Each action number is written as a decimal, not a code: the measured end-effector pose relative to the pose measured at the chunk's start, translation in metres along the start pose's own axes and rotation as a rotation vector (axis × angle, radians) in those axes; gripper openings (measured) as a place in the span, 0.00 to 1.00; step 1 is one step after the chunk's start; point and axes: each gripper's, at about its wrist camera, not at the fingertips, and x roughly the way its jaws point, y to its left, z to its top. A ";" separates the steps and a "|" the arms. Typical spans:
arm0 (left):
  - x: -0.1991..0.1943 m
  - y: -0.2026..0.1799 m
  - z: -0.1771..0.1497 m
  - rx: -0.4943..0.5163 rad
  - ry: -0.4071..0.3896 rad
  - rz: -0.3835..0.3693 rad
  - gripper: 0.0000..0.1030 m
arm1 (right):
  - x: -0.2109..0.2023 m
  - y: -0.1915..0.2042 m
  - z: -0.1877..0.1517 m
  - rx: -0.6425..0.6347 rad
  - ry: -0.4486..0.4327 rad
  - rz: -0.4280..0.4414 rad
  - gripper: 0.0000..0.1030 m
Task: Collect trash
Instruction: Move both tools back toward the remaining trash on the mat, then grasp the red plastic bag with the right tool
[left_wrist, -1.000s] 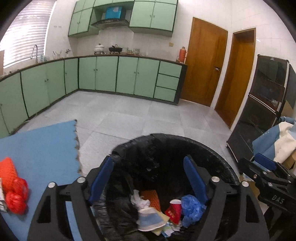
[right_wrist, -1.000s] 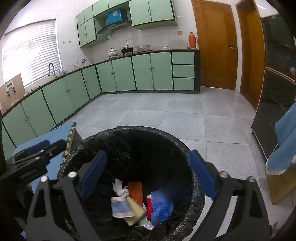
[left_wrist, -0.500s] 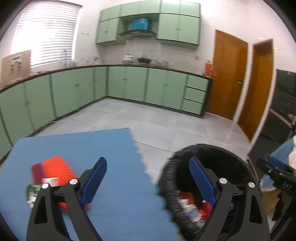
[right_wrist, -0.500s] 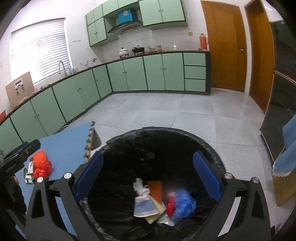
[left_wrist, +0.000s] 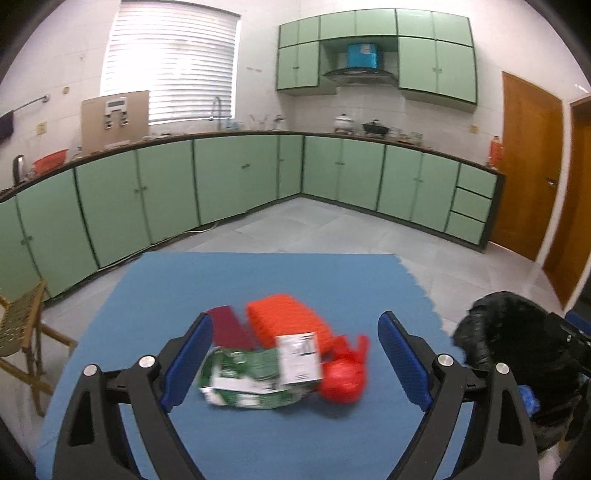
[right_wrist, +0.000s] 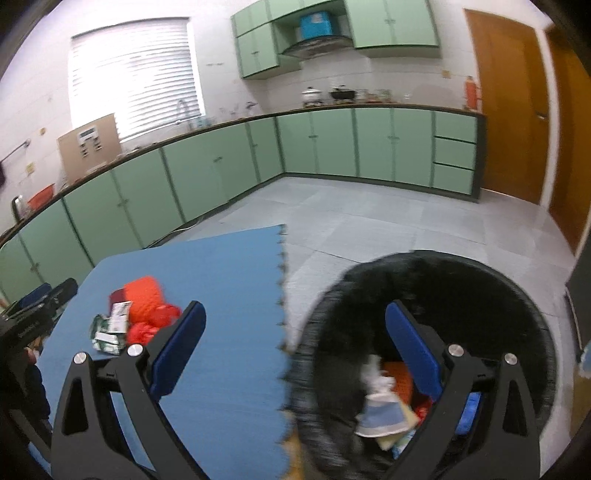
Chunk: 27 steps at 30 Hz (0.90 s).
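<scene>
Left wrist view: the left gripper (left_wrist: 295, 354) is hovering over a blue foam mat (left_wrist: 258, 280), its blue-padded jaws spread wide and holding nothing; they have just been opening. Framed between them, towards the mat's near edge, a small heap of trash is lying: a crumpled green and white wrapper (left_wrist: 243, 380), a white printed card (left_wrist: 299, 356) on top of it, a knotted red plastic bag (left_wrist: 343, 376) touching its right side, an orange textured pack (left_wrist: 284, 319) and a dark red flat piece (left_wrist: 229, 326) behind. The picture is blurred with motion. A black-lined trash bin (left_wrist: 517, 354) is standing off the mat's right edge.

Right wrist view: the right gripper (right_wrist: 295, 347) is also gaping wide and empty, straddling the mat's toothed right edge (right_wrist: 282, 280) and the bin's rim (right_wrist: 443, 258). Discarded items are lying inside the bin. The heap is sitting near the mat's left edge.

To do this pickup well, I judge the left gripper should settle first, choose a single piece such as the red bag, lower until the pads flank it, then close firmly.
</scene>
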 end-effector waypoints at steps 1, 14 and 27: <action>-0.001 0.004 -0.002 0.001 0.000 0.011 0.86 | 0.003 0.008 0.000 -0.005 0.001 0.011 0.92; 0.014 0.056 -0.028 -0.029 0.037 0.106 0.86 | 0.063 0.097 -0.017 -0.110 0.079 0.105 0.92; 0.029 0.074 -0.045 -0.056 0.073 0.125 0.86 | 0.105 0.140 -0.034 -0.159 0.171 0.148 0.80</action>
